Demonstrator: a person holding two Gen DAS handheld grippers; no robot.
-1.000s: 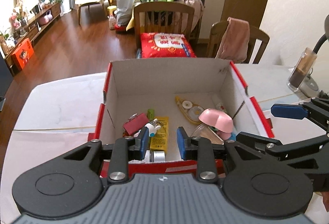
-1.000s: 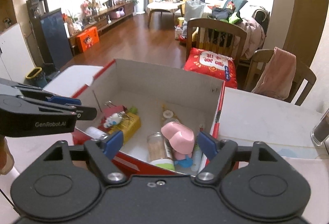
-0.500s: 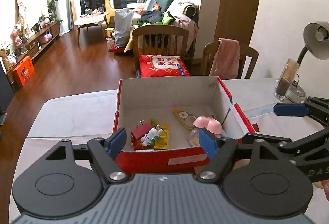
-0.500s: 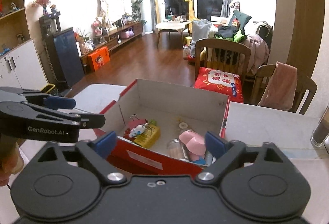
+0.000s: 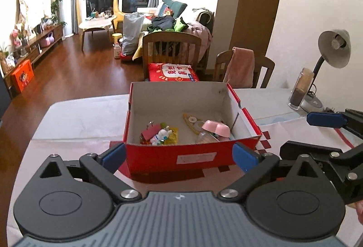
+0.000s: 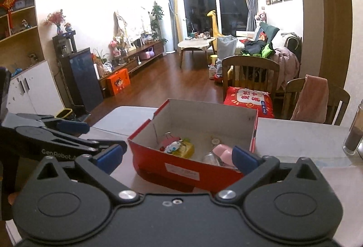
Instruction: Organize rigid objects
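Note:
A red cardboard box (image 5: 195, 152) (image 6: 181, 169) stands open on the white table (image 5: 79, 119). Inside lie an upturned pink bowl (image 5: 215, 128) (image 6: 223, 149), a red binder clip (image 5: 150, 132), a small white figure (image 5: 161, 134), a yellow packet (image 5: 172, 136), a tape dispenser (image 5: 191, 121) and a clear jar (image 5: 204, 138). My left gripper (image 5: 179, 156) hangs in front of the box, its jaws opening wide with nothing held. My right gripper (image 6: 177, 158) hangs open beside it on the right, also empty.
A grey desk lamp (image 5: 333, 49) and a glass jar of dark stuff (image 5: 299, 92) stand at the table's right. Two wooden chairs (image 5: 171, 49) are behind the table, one with a red cushion (image 5: 173, 72), the other with a pink towel (image 5: 241, 67).
Both grippers have drawn back and up from the box, which now looks smaller. The left jaws went from nearly shut to wide apart. The right jaws widened too.

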